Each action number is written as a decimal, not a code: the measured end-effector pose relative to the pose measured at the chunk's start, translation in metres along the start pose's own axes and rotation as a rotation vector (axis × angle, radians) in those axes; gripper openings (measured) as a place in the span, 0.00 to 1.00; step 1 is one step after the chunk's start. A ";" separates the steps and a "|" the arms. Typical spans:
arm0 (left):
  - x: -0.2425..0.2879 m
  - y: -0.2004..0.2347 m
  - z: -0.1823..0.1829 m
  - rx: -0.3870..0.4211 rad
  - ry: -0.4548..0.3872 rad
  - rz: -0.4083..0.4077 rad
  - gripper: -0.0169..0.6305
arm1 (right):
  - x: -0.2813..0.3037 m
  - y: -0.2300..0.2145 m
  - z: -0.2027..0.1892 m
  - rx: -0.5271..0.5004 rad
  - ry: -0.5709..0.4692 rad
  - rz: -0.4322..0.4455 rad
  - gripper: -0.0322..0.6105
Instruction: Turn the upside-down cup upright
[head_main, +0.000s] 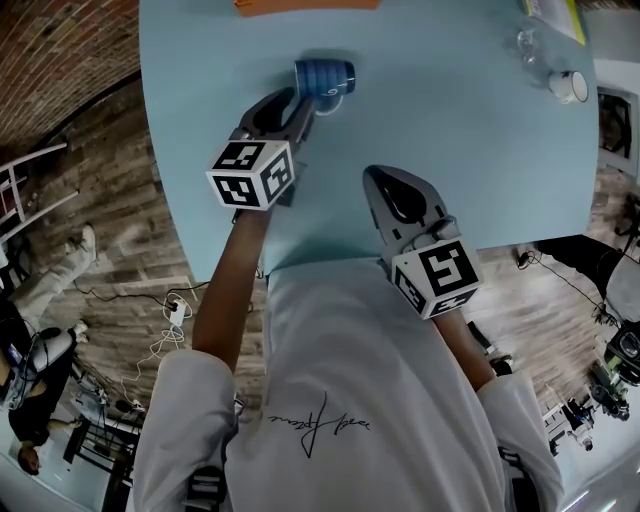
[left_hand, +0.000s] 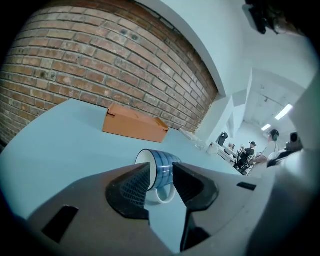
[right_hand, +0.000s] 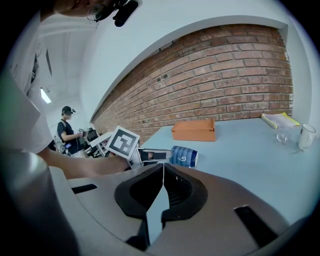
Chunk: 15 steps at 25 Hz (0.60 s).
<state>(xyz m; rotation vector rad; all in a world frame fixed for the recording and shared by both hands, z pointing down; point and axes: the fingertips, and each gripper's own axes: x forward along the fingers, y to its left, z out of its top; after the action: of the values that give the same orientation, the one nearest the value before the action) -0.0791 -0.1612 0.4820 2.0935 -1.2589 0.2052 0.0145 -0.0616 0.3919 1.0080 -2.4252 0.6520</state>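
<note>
A blue striped cup (head_main: 323, 76) with a white inside lies on its side on the light blue table (head_main: 470, 150). In the left gripper view the cup (left_hand: 161, 166) has its mouth to the left and its white handle resting on the table. My left gripper (head_main: 308, 103) is open just short of the cup; its jaws (left_hand: 161, 181) frame the cup's near side without pressing on it. My right gripper (head_main: 384, 182) hovers near the table's front edge, its jaws (right_hand: 163, 169) shut with nothing between them. The right gripper view shows the cup (right_hand: 184, 156) beyond the left gripper.
An orange box (head_main: 305, 5) lies at the table's far edge behind the cup. At the far right stand a white mug (head_main: 567, 86), a clear glass (head_main: 527, 42) and a yellow booklet (head_main: 556, 16). Brick floor surrounds the table; people sit in the background.
</note>
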 end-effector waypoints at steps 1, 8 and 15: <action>0.002 0.000 -0.001 -0.001 0.003 -0.003 0.22 | 0.000 -0.001 -0.001 0.002 0.002 -0.002 0.08; 0.014 0.003 -0.002 -0.010 0.009 -0.022 0.22 | 0.004 -0.006 -0.006 0.015 0.015 -0.014 0.08; 0.019 0.000 -0.003 -0.038 0.008 -0.054 0.22 | 0.007 -0.008 -0.010 0.030 0.030 -0.019 0.08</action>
<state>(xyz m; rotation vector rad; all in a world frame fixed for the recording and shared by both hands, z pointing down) -0.0691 -0.1730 0.4926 2.0894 -1.1910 0.1647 0.0179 -0.0651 0.4059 1.0241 -2.3843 0.6939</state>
